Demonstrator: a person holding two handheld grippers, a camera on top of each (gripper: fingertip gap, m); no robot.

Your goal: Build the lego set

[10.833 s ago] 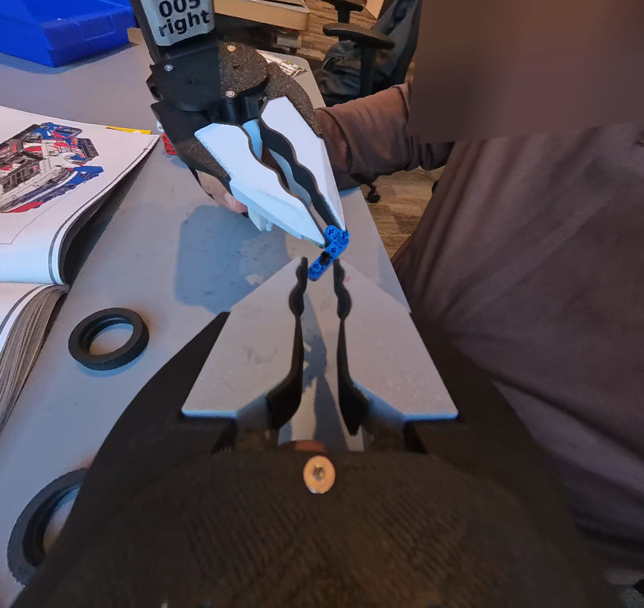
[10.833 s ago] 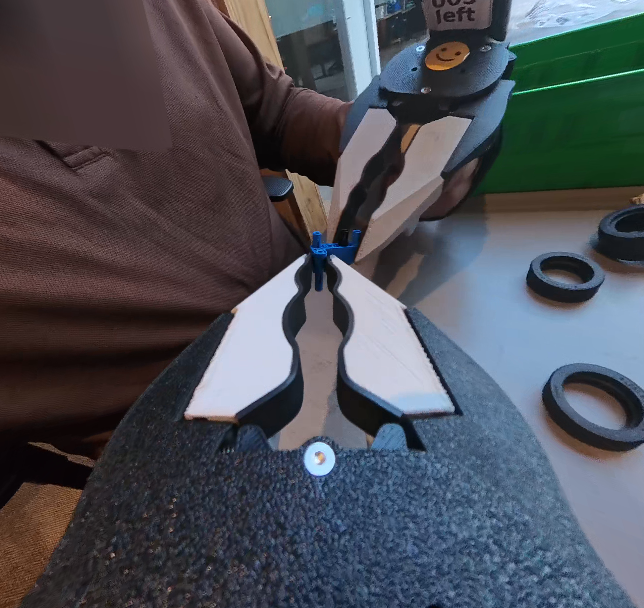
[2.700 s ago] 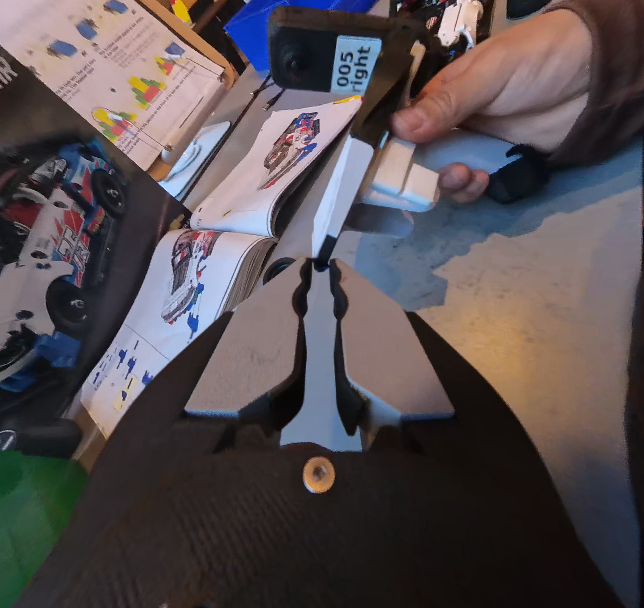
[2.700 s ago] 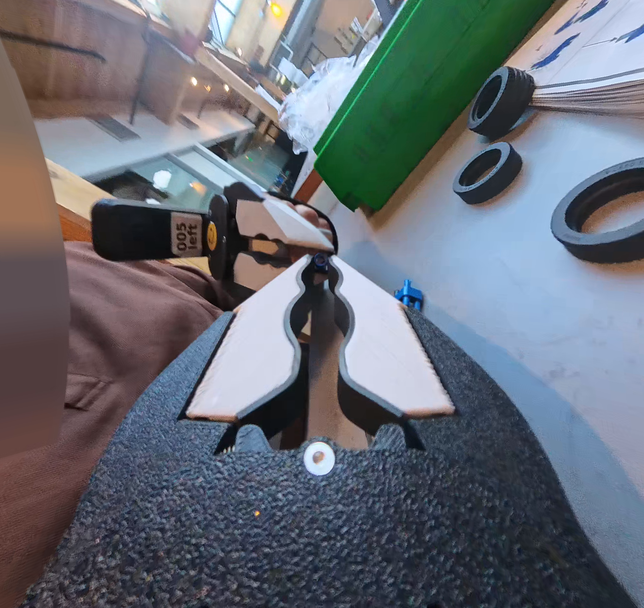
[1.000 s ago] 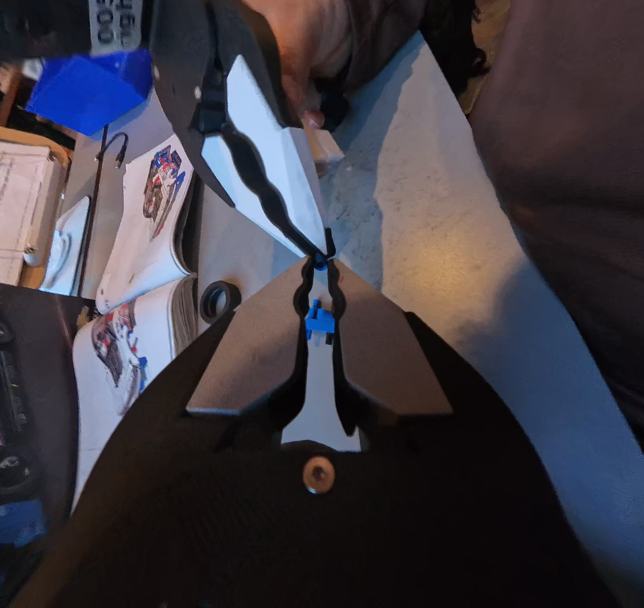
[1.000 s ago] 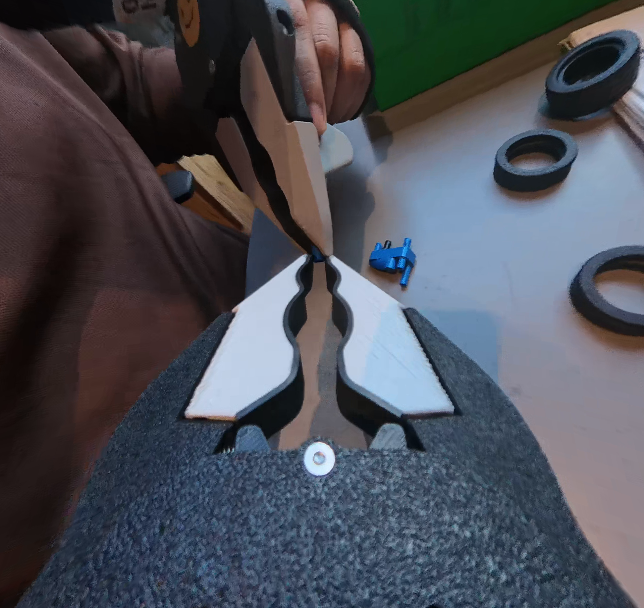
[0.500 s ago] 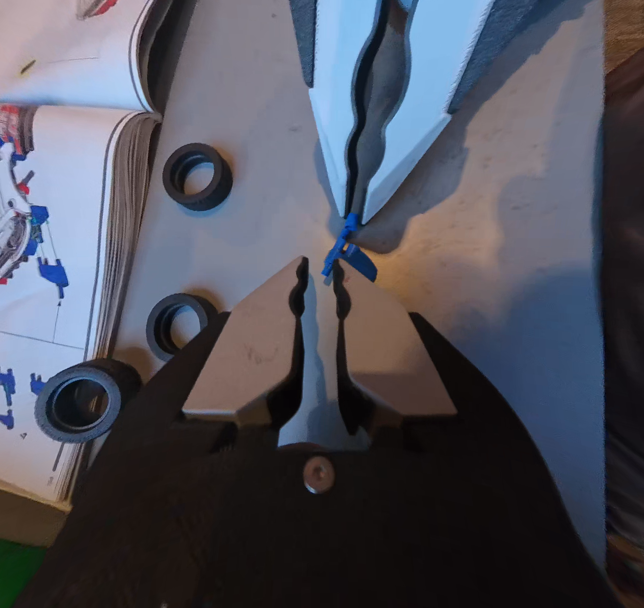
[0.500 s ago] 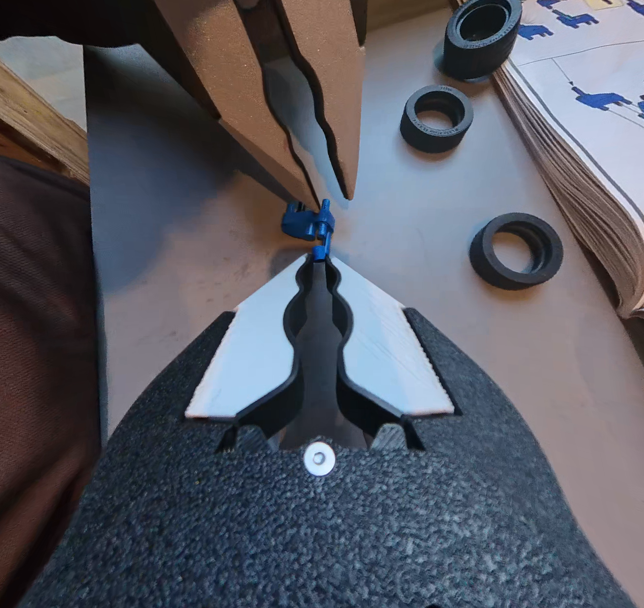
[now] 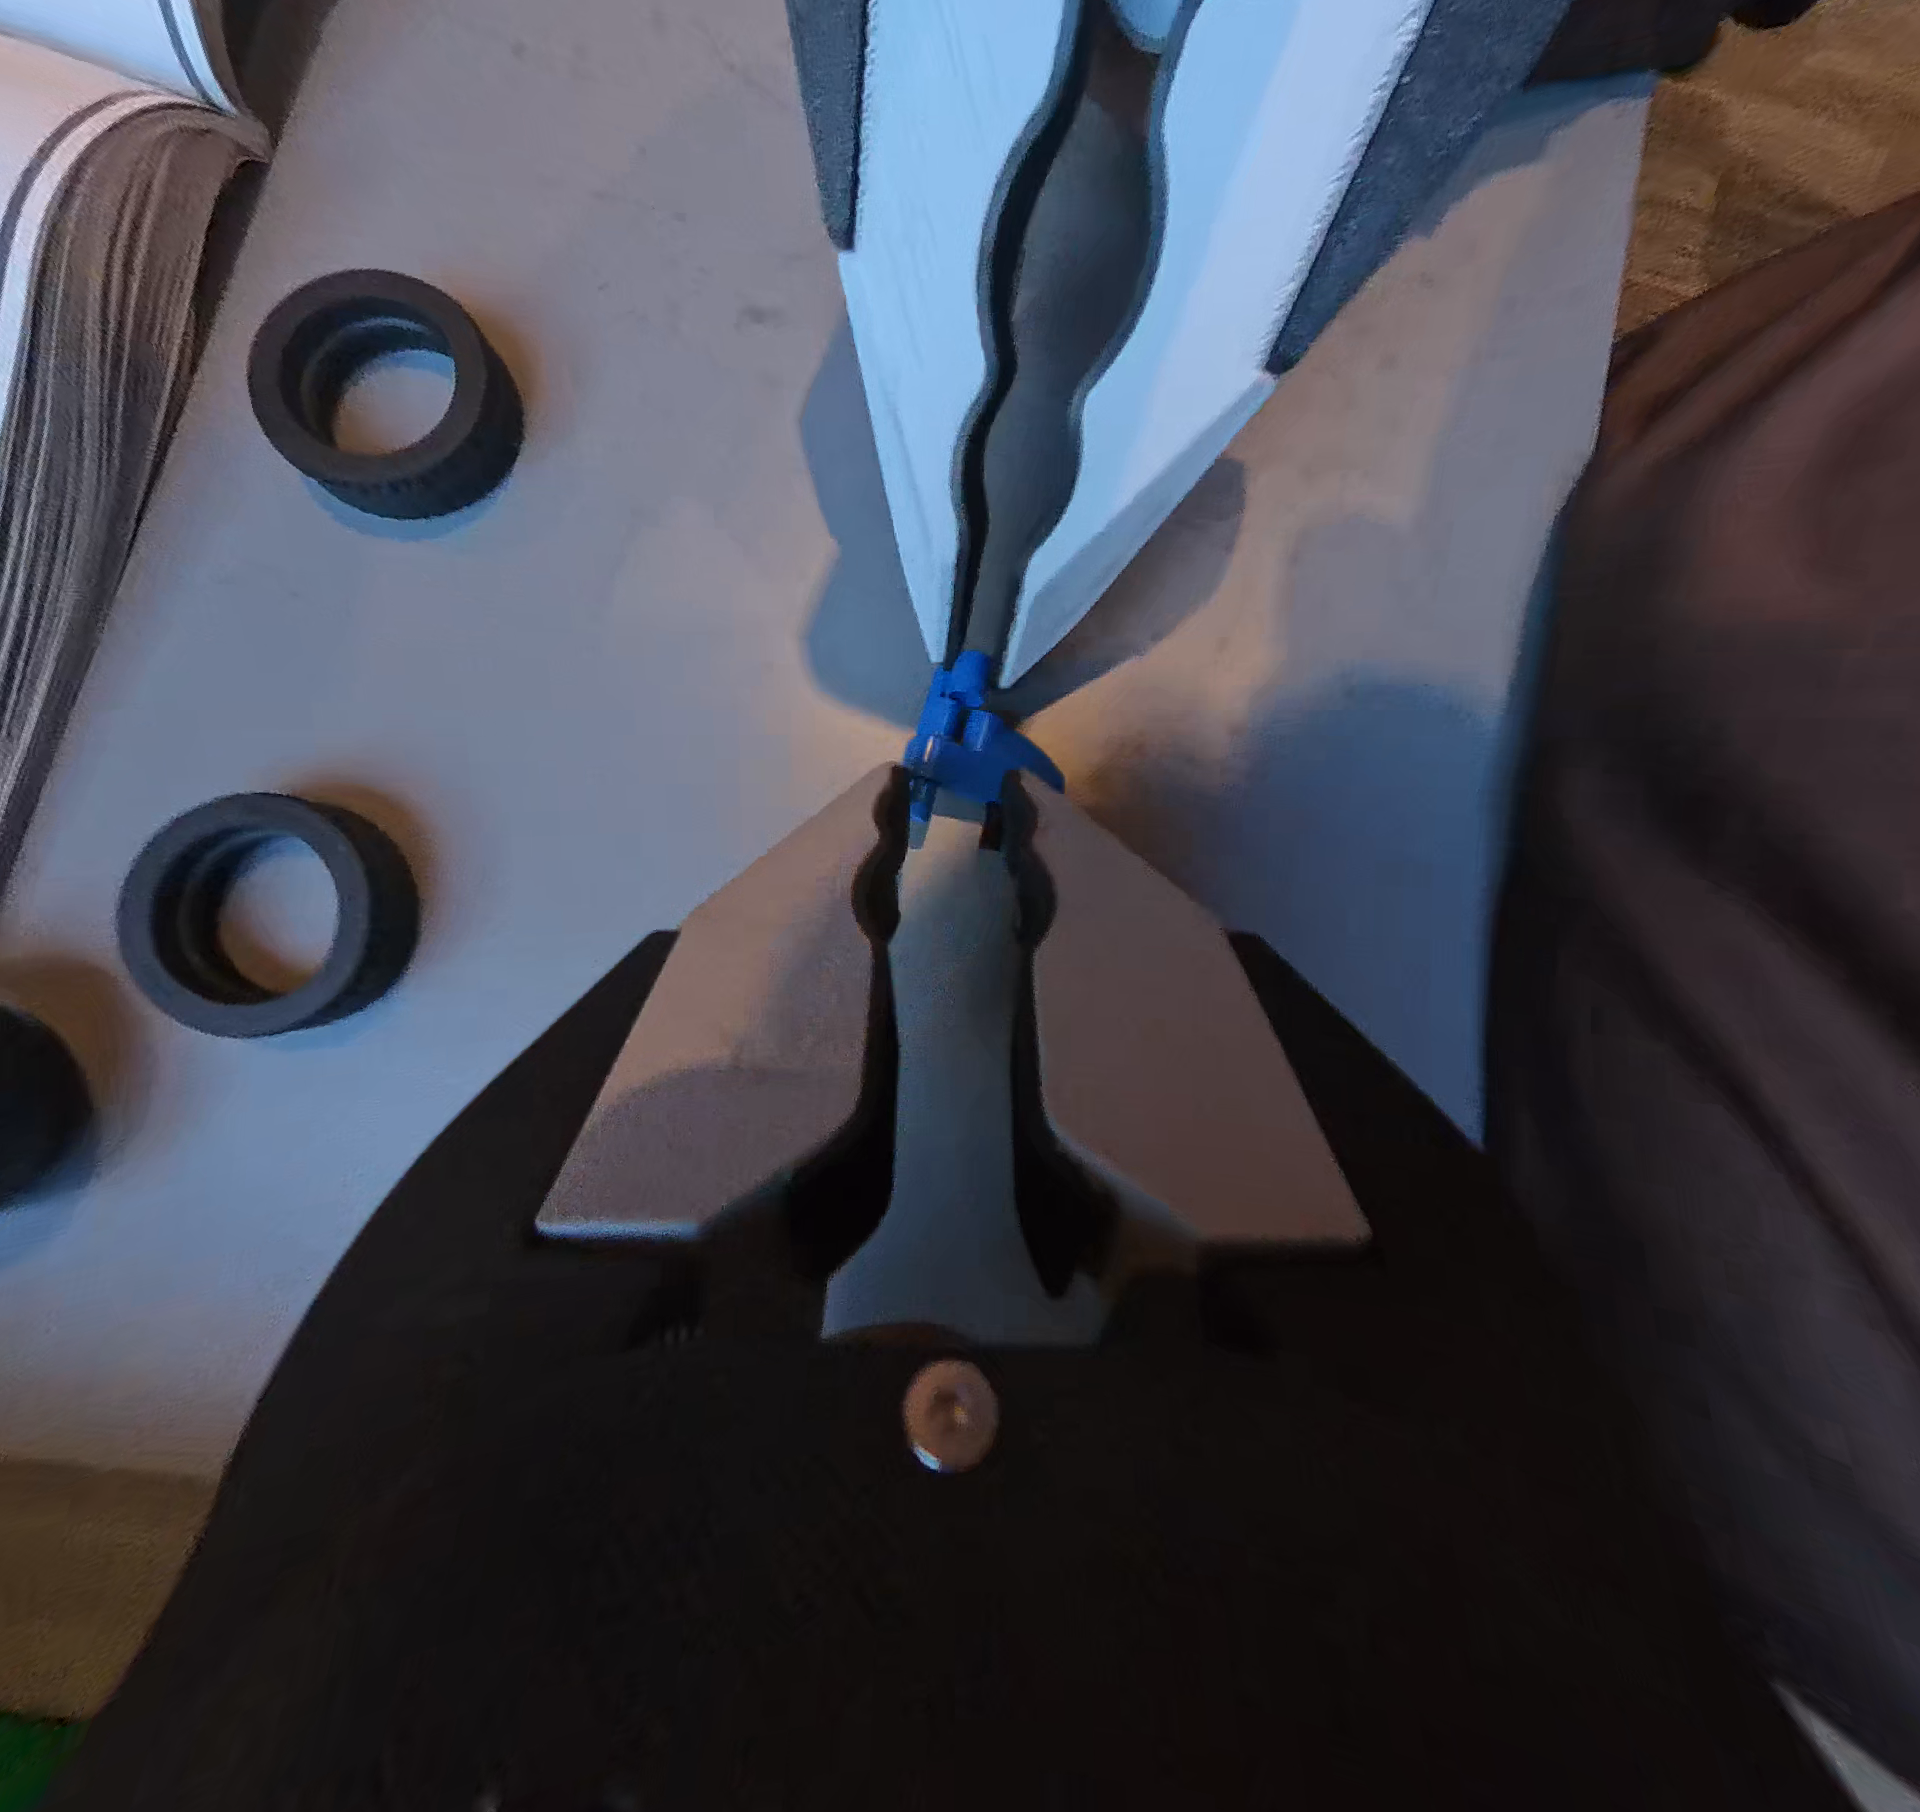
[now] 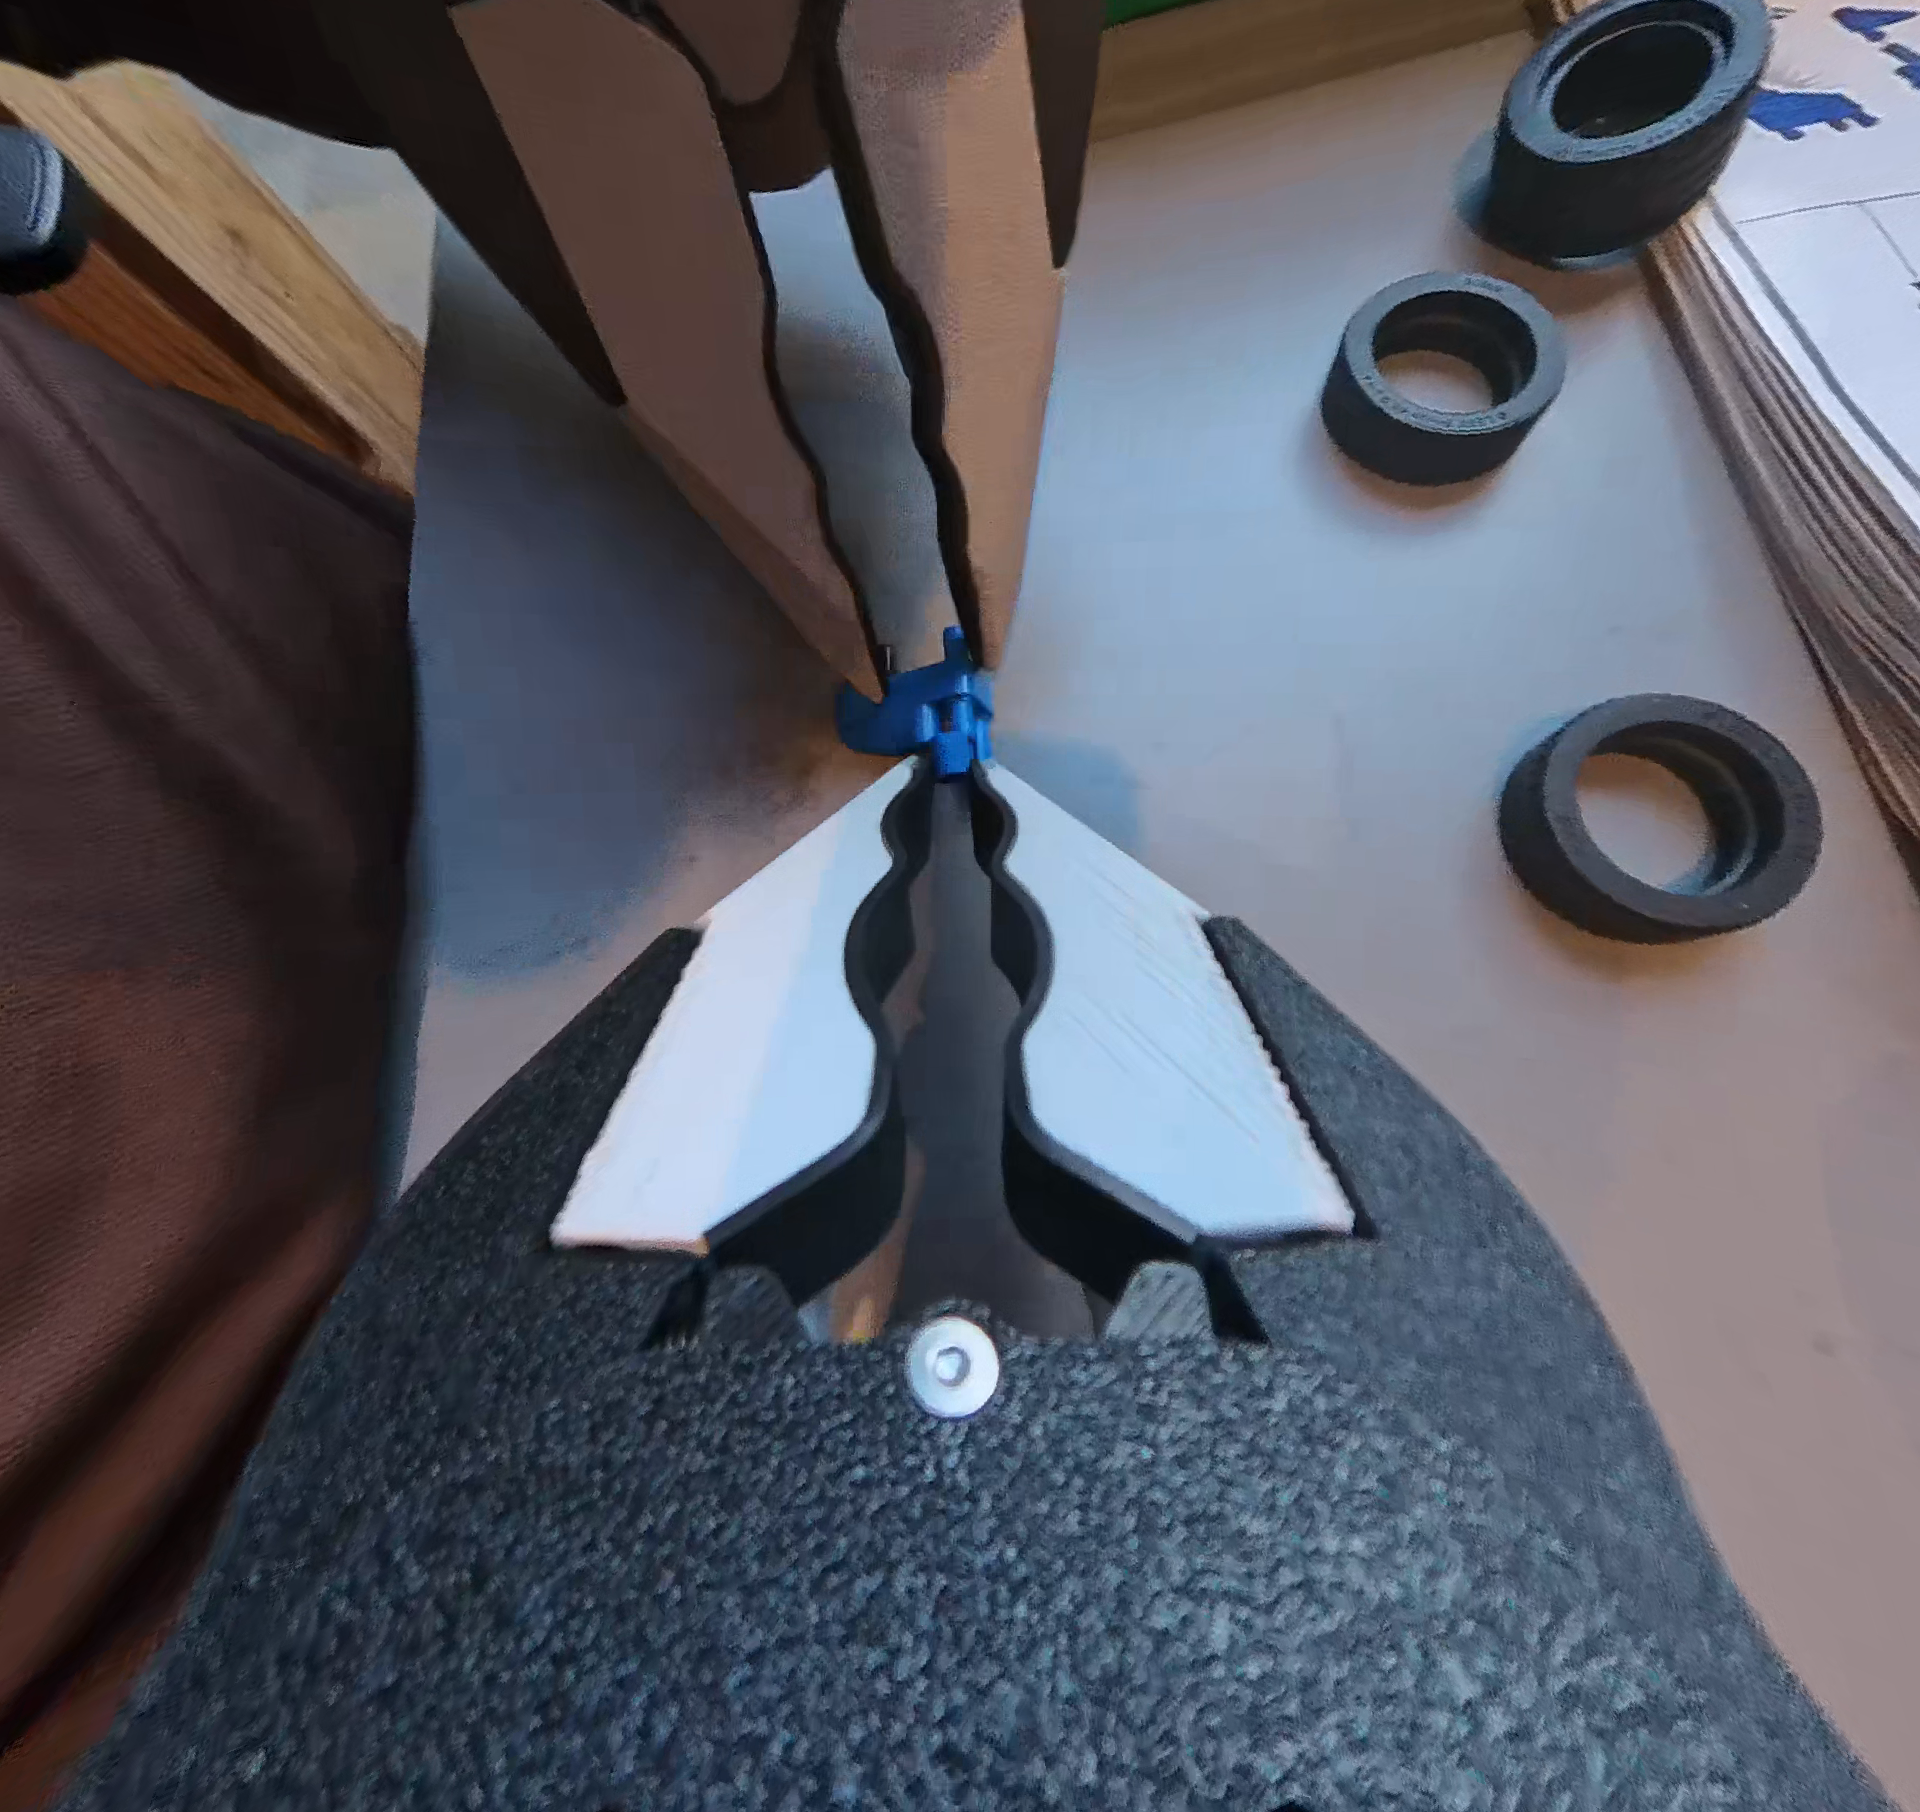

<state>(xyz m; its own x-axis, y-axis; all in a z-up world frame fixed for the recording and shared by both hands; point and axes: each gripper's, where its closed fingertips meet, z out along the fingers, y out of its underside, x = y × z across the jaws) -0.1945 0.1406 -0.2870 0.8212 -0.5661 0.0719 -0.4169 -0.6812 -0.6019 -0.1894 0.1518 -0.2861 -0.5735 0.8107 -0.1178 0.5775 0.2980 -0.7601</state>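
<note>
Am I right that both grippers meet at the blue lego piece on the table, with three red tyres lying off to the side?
Not quite: the tyres are black, not red, as the right wrist view shows. The rest holds: the left gripper and right gripper meet at the blue lego piece on the table, with three tyres off to the side.

Both grippers' fingers [image 9: 940, 619] cover the ends of the small blue piece [image 9: 961, 739].
</note>
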